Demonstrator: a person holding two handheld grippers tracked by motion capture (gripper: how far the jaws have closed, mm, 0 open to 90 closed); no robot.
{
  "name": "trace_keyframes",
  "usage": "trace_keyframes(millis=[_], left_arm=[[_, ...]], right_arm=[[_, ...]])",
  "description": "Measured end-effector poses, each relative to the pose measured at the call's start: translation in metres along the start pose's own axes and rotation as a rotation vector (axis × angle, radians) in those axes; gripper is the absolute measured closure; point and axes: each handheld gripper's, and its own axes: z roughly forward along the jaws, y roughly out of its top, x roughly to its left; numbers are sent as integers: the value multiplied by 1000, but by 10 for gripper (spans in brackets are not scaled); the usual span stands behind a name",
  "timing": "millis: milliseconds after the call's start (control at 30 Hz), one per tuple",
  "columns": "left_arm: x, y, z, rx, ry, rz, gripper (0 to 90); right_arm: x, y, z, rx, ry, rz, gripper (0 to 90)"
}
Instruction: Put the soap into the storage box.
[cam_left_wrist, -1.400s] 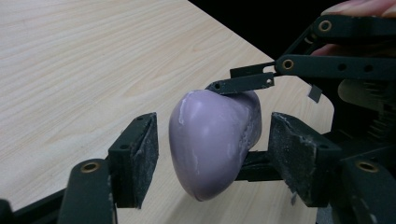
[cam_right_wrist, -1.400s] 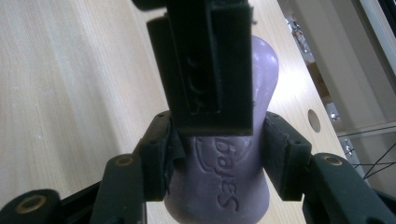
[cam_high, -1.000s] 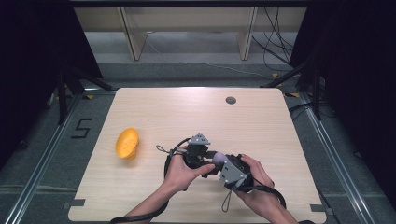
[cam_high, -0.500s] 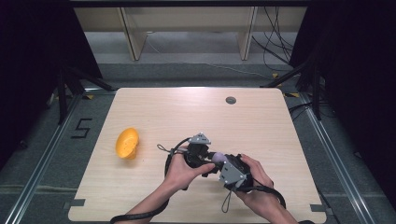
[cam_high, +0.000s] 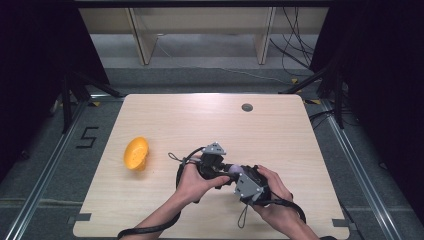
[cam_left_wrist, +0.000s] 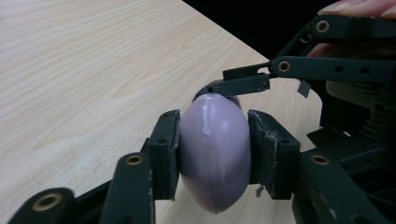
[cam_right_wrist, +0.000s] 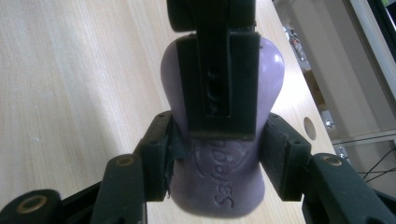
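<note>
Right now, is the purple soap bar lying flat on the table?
No, the purple soap bar is held up above the table, pressed between the pads of the left tool, with the right tool gripping it too.

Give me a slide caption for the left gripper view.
Left gripper shut on purple soap bar above the wooden table, right gripper gripping its far end.
</note>
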Motion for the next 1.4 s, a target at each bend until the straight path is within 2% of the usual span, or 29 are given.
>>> trace_keyframes(millis=[100, 167, 233, 267, 333, 367, 400, 433, 467, 567, 600, 667, 733, 767, 800, 833, 967, 1100, 1133, 1267, 1300, 1333, 1400], left_arm=[[0, 0, -1, 6, 0, 6, 575], [-1, 0, -2, 12, 7, 18, 581], [-3, 0, -2, 6, 21, 16, 586], [-4, -1, -1, -13, 32, 17, 587], [-4, 0, -3, -2, 30, 24, 589], [-6, 1, -3, -1, 43, 20, 590], [-7, 0, -1, -23, 53, 15, 590], [-7, 1, -3, -4, 53, 22, 591], [-7, 2, -3, 0, 51, 25, 591], [-10, 3, -4, -5, 70, 39, 592], [-10, 4, -4, -2, 80, 51, 592], [-11, 4, -4, -8, 106, 47, 593], [-9, 5, -5, -1, 114, 65, 593], [-8, 5, -6, -6, 119, 68, 593], [-8, 5, -7, -4, 128, 69, 593], [-7, 5, -7, -9, 134, 65, 593], [-6, 4, -10, -13, 165, 73, 593], [-4, 3, -13, -18, 185, 78, 593], [-3, 3, -15, -18, 187, 79, 593], [0, 1, -21, -43, 204, 55, 593], [0, 1, -23, -46, 214, 56, 593], [0, 0, -26, -53, 228, 55, 593], [0, 0, -30, -60, 240, 60, 593]], right_arm=[[0, 1, 0, -1, 2, -8, 503], [2, 1, 0, 7, 0, 16, 502], [2, 1, 1, 6, 1, 12, 502], [2, 1, 1, 2, -5, 12, 502], [1, 1, 1, -3, -6, 11, 502], [1, 1, 1, -3, 0, 11, 501], [0, 1, 1, -7, -3, 10, 501], [0, 1, 1, -7, 5, 11, 500], [0, 1, 1, -10, -8, 12, 500], [0, 2, 0, -19, -17, 13, 494], [0, 2, 0, -20, -25, 10, 487], [-2, 2, 0, -11, -34, -6, 442], [-3, 1, 0, -4, -41, -7, 390], [-3, 0, 0, 0, -29, -14, 364], [-6, -1, 0, 3, -53, -31, 340], [-5, -2, 0, 0, -50, -18, 319], [-9, -6, -2, 12, -58, -55, 293], [-8, -11, -5, 14, -49, -8, 287], [-9, -13, -6, 27, -62, -12, 287], [-10, -22, -9, 23, -44, 49, 289], [-11, -24, -10, 25, -52, 61, 291], [-10, -26, -11, 31, -48, 100, 293], [-12, -30, -12, 30, -45, 127, 300]])
